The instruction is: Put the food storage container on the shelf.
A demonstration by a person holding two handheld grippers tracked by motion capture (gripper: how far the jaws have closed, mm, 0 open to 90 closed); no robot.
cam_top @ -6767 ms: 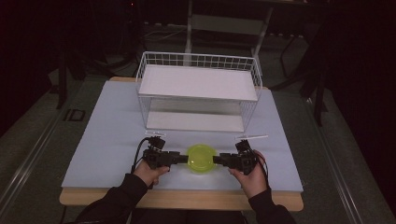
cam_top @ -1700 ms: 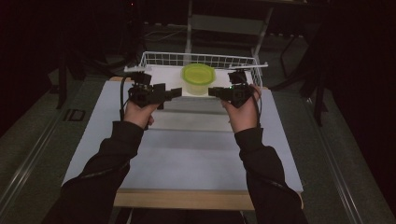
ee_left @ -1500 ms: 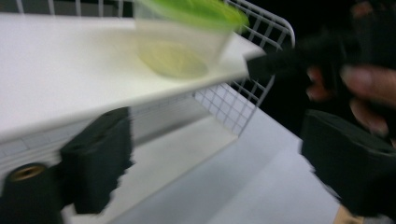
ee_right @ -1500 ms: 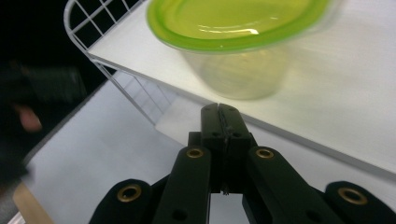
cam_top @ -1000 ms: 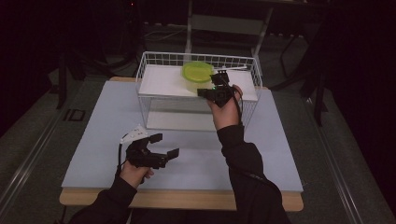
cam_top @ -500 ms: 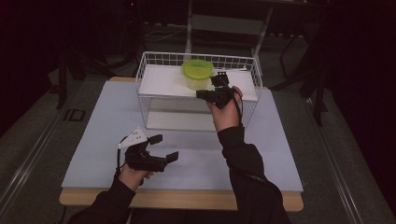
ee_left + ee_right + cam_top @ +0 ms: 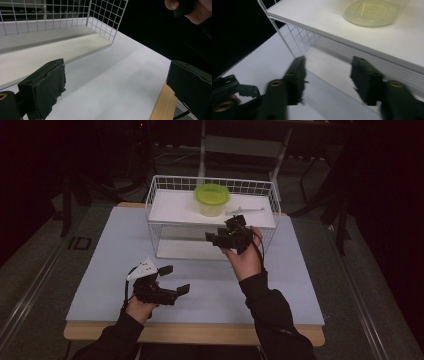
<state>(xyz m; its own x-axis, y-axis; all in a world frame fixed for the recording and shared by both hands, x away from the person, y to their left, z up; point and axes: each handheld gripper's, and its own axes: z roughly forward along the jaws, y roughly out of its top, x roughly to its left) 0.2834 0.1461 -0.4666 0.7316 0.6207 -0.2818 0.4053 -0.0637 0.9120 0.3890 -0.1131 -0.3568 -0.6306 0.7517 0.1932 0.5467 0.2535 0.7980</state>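
On the rack's upper shelf, green-lidded container, well beyond the empty, just-opening right gripper

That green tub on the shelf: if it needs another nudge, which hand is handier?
The right. The right gripper hangs open just in front of the rack, a short way below the tub. The left gripper is open too, but low over the table, farther off.

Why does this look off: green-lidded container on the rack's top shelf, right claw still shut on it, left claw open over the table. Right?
Not quite. The right claw is open and holds nothing; its jaws have just been opening, as the high view shows. The container sits alone on the rack's top shelf, and the left claw is open over the table.
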